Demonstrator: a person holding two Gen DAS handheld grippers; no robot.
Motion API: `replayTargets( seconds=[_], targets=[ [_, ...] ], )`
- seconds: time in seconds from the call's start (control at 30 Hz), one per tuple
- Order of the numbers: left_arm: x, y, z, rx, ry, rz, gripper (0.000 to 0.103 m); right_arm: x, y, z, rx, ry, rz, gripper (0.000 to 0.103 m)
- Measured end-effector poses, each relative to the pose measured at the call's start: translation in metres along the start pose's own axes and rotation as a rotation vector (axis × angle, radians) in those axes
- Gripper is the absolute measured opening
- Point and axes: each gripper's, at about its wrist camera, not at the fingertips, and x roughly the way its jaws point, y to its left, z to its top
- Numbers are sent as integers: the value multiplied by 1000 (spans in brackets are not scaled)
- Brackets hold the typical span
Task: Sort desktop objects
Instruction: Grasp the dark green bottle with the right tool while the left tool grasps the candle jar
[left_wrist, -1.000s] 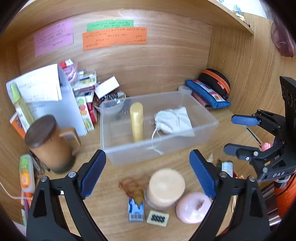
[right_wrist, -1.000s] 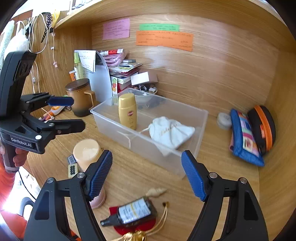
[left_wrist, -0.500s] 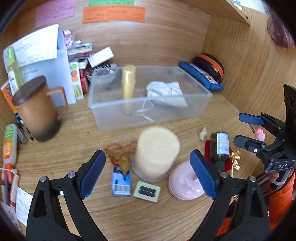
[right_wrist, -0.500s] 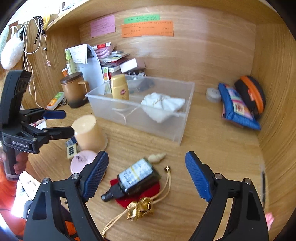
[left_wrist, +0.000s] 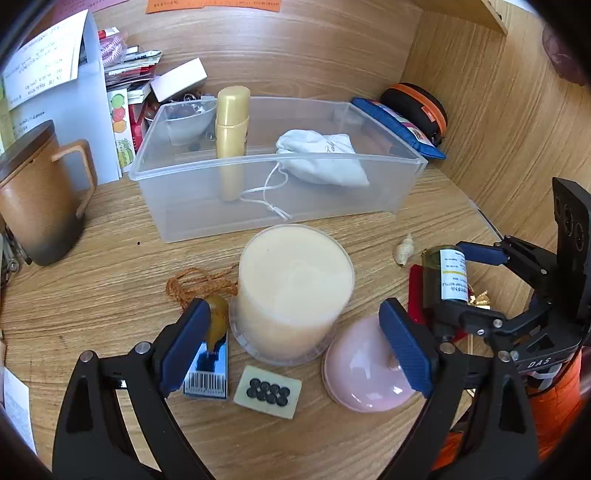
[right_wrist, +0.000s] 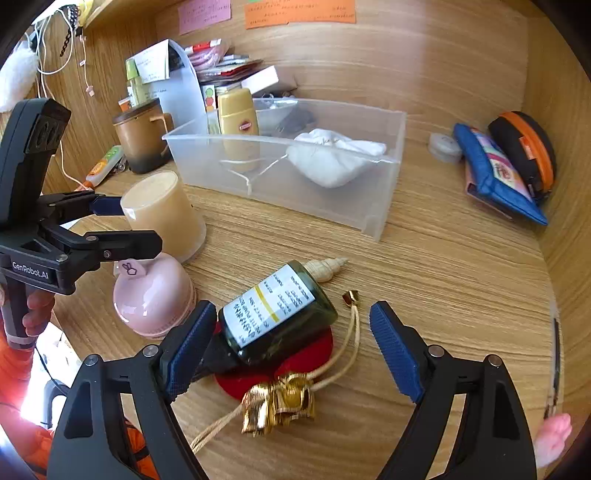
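Note:
A cream candle jar (left_wrist: 295, 280) stands on the desk in front of the clear plastic bin (left_wrist: 369, 206). My left gripper (left_wrist: 295, 350) is open, its fingers either side of the jar's near side without touching it. A pink domed lid (left_wrist: 362, 373) lies by the right finger. In the right wrist view a dark glass bottle (right_wrist: 273, 314) lies on a red pouch (right_wrist: 295, 363) with a gold bow (right_wrist: 280, 402). My right gripper (right_wrist: 293, 350) is open over the bottle, the left pad close to its neck. The bin holds a yellow bottle (left_wrist: 231, 122) and a white drawstring pouch (left_wrist: 321, 155).
A brown lidded mug (left_wrist: 37, 199) and a white paper stand (left_wrist: 74, 92) are at the left. A blue pouch (right_wrist: 495, 173) and a black-and-orange case (right_wrist: 524, 147) lean on the right wall. A shell (right_wrist: 327, 266), a barcode card (left_wrist: 208, 373), a dotted card (left_wrist: 267, 391) and an orange cord (left_wrist: 192, 284) lie near the candle.
Both grippers have sunk toward the desk and tilted down. The candle now sits between the left fingers, the bottle between the right fingers. The right jaws stand a little wider.

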Motion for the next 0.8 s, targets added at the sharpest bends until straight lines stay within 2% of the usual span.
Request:
replayTargets(
  seconds=[0.23, 0.3, 0.37, 0.4, 0.47, 0.53, 0.6, 0.67, 0.8],
  targets=[
    [10, 0, 5, -9, -10, 13, 93, 13, 2, 2, -21, 9, 7, 80],
    [12, 0, 6, -13, -18, 24, 93, 13, 2, 3, -25, 0, -3, 74],
    [13, 1, 9, -21, -24, 30, 93, 12, 3, 5, -27, -7, 1, 61],
    [13, 2, 10, -22, -30, 31, 92, 12, 3, 6, -28, -6, 11, 61],
    [12, 2, 11, -22, -42, 35, 84, 12, 3, 7, -31, -14, 8, 61],
    [13, 1, 14, -14, -38, 24, 69, 10, 5, 8, -37, -25, -5, 61],
    [13, 1, 15, -9, -40, 22, 63, 6, 4, 11, -30, -38, 6, 61],
    [11, 1, 16, -6, -52, 33, 59, 0, 3, 14, -26, -57, 9, 61],
    [6, 1, 17, -11, -70, 24, 57, -10, 2, 21, -27, -84, 4, 61]
  ],
)
